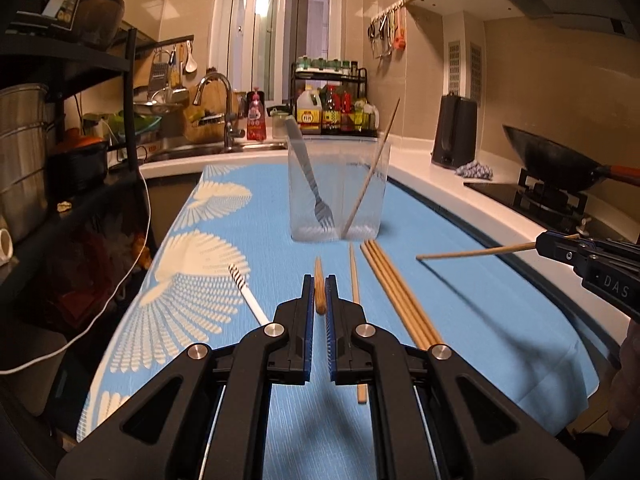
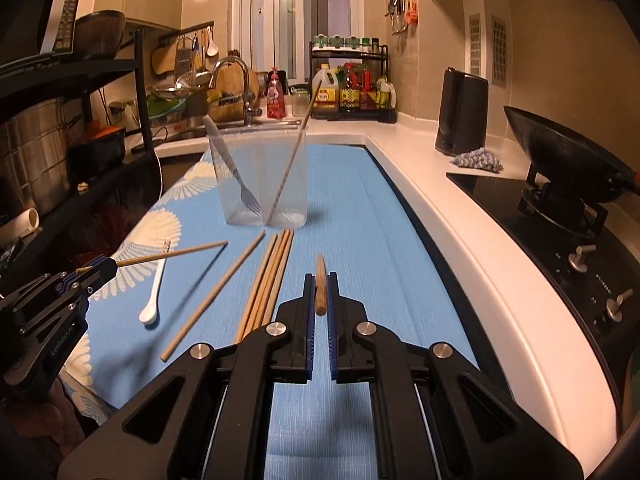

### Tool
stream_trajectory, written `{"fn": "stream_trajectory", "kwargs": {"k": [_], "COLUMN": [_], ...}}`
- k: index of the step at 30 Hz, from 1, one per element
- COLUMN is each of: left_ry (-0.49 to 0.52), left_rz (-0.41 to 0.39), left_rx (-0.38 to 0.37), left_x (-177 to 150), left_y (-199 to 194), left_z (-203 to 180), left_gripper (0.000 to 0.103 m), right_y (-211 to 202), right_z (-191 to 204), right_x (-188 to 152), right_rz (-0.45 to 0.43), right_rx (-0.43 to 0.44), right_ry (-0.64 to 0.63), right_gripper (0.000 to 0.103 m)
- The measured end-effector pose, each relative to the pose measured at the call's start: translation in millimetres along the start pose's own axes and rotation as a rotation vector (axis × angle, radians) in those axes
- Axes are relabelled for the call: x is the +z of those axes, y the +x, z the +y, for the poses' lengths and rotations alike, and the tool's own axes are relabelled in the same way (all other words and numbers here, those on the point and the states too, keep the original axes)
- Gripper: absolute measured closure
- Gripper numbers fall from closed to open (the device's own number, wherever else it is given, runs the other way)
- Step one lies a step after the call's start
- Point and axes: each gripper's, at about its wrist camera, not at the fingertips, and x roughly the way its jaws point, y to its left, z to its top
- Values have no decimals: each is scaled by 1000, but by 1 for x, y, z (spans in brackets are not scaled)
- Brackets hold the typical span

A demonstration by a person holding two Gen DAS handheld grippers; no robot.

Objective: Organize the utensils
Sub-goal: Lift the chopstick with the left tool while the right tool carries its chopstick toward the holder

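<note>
Each gripper held one wooden chopstick. The left gripper (image 1: 319, 280) had its fingers pressed on a chopstick (image 1: 319, 290) that pointed straight ahead, up off the counter. From the right wrist view, this left gripper (image 2: 105, 266) was near the left edge of the blue cloth (image 2: 352, 216), and its chopstick (image 2: 172, 255) stuck out over the cloth toward the middle. The right gripper (image 2: 319, 280) also pinched a chopstick (image 2: 320, 290) between its fingers. From the left wrist view, the right gripper (image 1: 540, 245) was at the right side, and its chopstick (image 1: 476, 251) pointed left above the cloth.

More chopsticks lay flat on the cloth. A bunch of chopsticks (image 2: 268, 280) lay side by side, touching, in the middle of the cloth. One single chopstick (image 2: 214, 294) lay just to the left of them. A white spoon (image 2: 156, 284) with a striped end lay near the left edge of the cloth.

Behind them stood a clear cup (image 2: 262, 178), near the far end of the cloth. Inside it a fork (image 2: 236, 178) leaned with its prongs down, and one leaning chopstick (image 2: 294, 152) poked out over the rim.

The cloth covered the counter (image 2: 436, 208). A sink tap (image 2: 232, 80) was at the far left corner. A rack of bottles (image 2: 352, 88) stood at the back. A black wok (image 2: 560, 156) sat on the stove (image 2: 568, 240) at the right side.
</note>
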Motion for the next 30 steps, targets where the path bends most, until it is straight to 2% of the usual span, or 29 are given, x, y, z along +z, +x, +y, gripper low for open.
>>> {"fn": "stream_trajectory", "kwargs": {"k": [6,10,16,24,30], "left_ry": [-1,-18,-52,-82,-107], "left_rz": [-59,-64,-17,55,70], "left_rx": [5,-15,-45,-88,-164], "left_x": [35,68,114,158,207], "left_y": [-3,5,21,36,45], "left_z": [7,17,29,38,41], "left_gripper": [98,98,98,98,98], "right_y": [-3,3,10,19,19], "right_z": [0,-2,0,5,9], "right_x": [36,62,98,147,200], "right_rz": [-38,-37,-48,-45,-97], "right_rx": [30,54,82,147,201], "right_ry": [-15,-12,-20,-7,4], "right_gripper": [97,97,97,98,98]}}
